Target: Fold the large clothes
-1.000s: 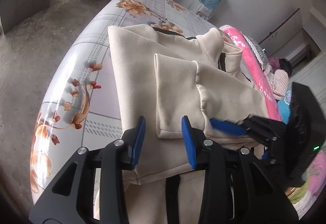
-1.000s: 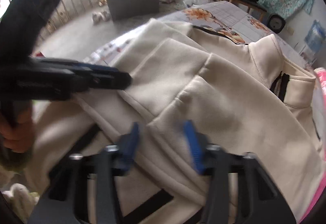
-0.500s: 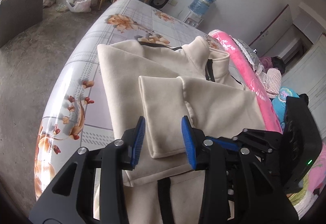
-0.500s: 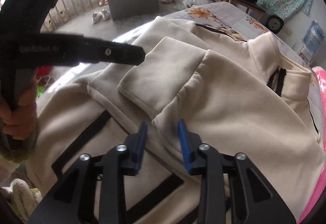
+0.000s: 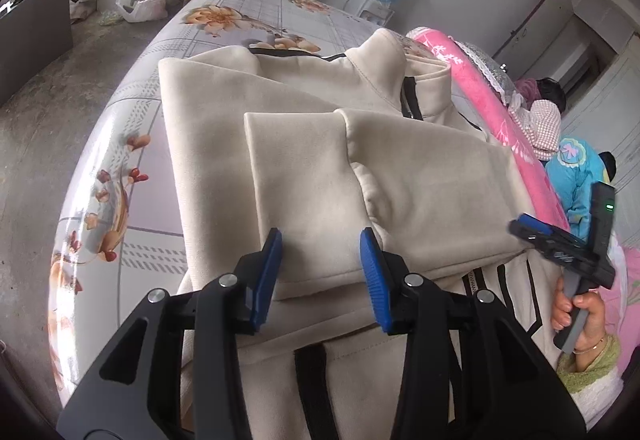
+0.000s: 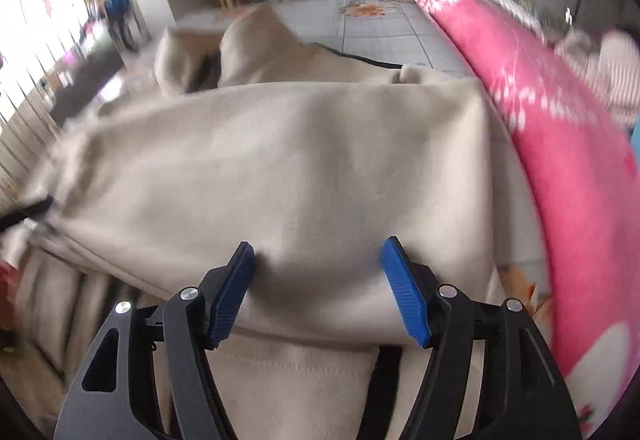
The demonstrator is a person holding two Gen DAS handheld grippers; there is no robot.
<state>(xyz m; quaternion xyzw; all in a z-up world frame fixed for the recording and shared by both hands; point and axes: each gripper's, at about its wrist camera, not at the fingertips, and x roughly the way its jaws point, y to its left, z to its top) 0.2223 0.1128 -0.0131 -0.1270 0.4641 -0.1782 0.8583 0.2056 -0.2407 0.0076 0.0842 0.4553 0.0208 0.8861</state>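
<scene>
Left wrist view: cream jacket point(image 5: 320, 168) lies on the bed point(image 5: 132, 144), collar towards the far end, hem at the near edge. One sleeve point(image 5: 296, 192) is folded across the chest, its cuff square and flat; black trim shows at the zip and the lower panels. The cloth lies mostly smooth, with a soft crease beside the sleeve seam.

Change against 0.5 s ago: the right gripper point(image 5: 532, 230), then close beside the left one over the jacket's lower edge, now sits out at the bed's right side, next to the pink blanket point(image 5: 484, 96). Its own view has swung from the sleeve cuff to the jacket's right flank and is motion-blurred. The left view is closer in on the sleeve.

Pose: left gripper point(image 5: 320, 260) hovers low over the folded sleeve's near end, jaws spread wide, holding nothing. Right gripper point(image 6: 320, 288) is likewise spread apart, blue pads point(image 6: 404, 292) over the jacket point(image 6: 280, 176) fabric, nothing clamped. The right hand point(image 5: 576, 320) wraps the handle, with a green knitted cuff at the wrist
</scene>
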